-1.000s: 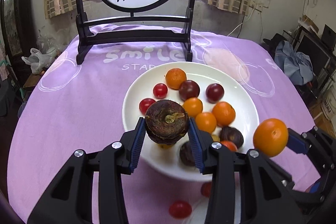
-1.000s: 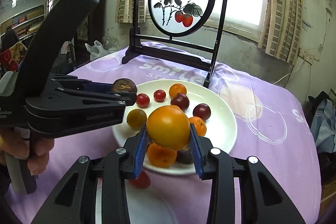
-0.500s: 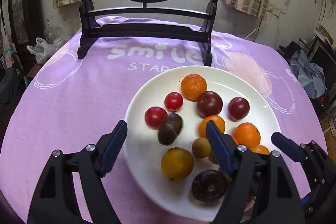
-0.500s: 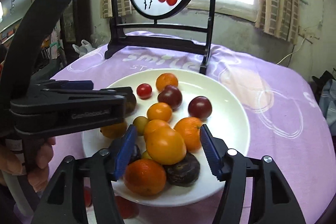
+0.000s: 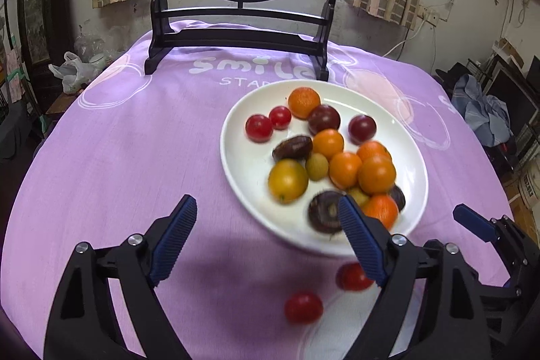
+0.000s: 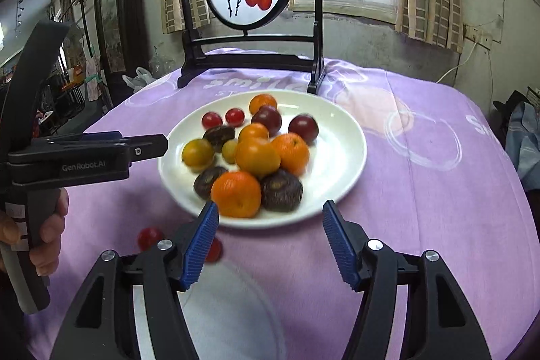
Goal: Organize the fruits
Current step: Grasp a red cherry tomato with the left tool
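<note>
A white plate (image 5: 243,171) (image 6: 341,157) on the purple tablecloth holds several oranges, red cherry tomatoes, dark plums and brown water chestnuts. Two red cherry tomatoes (image 5: 303,307) (image 5: 352,276) lie on the cloth in front of the plate; they also show in the right wrist view (image 6: 149,238) (image 6: 213,250). My left gripper (image 5: 266,240) is open and empty, near the plate's front left edge. My right gripper (image 6: 270,242) is open and empty, just before the plate's near rim. The left gripper also shows in the right wrist view (image 6: 148,147).
A black wooden stand with a round painted screen (image 5: 236,32) (image 6: 249,56) stands behind the plate. A white print on the cloth (image 6: 233,309) lies under the right gripper. The table edge falls away left and right; clutter sits beyond.
One second ago the left gripper held a water chestnut and the right an orange. Both opened and dropped them on the plate, and both have since pulled back toward the near edge.
</note>
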The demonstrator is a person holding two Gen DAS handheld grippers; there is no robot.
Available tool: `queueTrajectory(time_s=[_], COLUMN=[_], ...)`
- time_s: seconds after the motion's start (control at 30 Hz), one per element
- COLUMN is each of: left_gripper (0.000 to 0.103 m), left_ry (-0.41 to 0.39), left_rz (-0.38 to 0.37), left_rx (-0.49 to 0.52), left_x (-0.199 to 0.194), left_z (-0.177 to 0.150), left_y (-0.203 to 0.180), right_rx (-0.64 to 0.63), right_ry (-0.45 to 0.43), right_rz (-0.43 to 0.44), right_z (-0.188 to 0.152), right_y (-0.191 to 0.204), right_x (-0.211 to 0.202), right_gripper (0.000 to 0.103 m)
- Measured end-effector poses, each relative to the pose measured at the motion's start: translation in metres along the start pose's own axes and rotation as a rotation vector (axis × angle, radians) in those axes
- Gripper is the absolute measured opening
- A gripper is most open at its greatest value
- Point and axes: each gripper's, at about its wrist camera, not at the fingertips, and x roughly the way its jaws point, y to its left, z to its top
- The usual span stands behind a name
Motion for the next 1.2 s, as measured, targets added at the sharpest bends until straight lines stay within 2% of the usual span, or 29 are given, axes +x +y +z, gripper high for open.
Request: queueTrajectory(time_s=[0.27, 0.57, 0.67, 0.77, 0.8, 0.83, 0.93, 1.2], left_gripper=[0.084, 0.083, 0.072, 0.050, 0.045, 0.035, 0.030, 0.030], left_ry=[0.055, 0.093, 0.110, 0.144, 0.142, 0.127, 0.118, 0.107], left_rz=[-0.018, 0.001, 0.000, -0.013, -0.008, 0.005, 0.010, -0.011], left_rx=[0.047, 0.059, 0.071, 0.072, 0.081, 0.104, 0.153, 0.126], left_x=[-0.009, 0.002, 0.008, 0.018, 0.019, 0.018, 0.017, 0.011], left_z=[-0.051, -0.072, -0.074, -0.078, -0.079, -0.080, -0.081, -0.079], left_y=[-0.009, -0.022, -0.027, -0.027, -0.028, -0.030, -0.035, -0.024], right_rx=[0.034, 0.034, 0.036, 0.036, 0.036, 0.035, 0.034, 0.015], right_ry=[0.028, 0.030, 0.030, 0.034, 0.035, 0.035, 0.037, 0.077], right_rz=[0.025, 0.037, 0.043, 0.046, 0.046, 0.047, 0.044, 0.043], right_z=[-0.033, -0.046, -0.047, -0.047, -0.047, -0.048, -0.048, -0.048], right_y=[0.002, -0.001, -0.002, -0.002, -0.003, -0.002, -0.002, 0.007], right_x=[-0.016, -0.021, -0.021, -0.020, -0.020, -0.019, -0.019, -0.010], right_gripper=[0.065, 0.065, 0.065, 0.065, 0.065, 0.065, 0.065, 0.065])
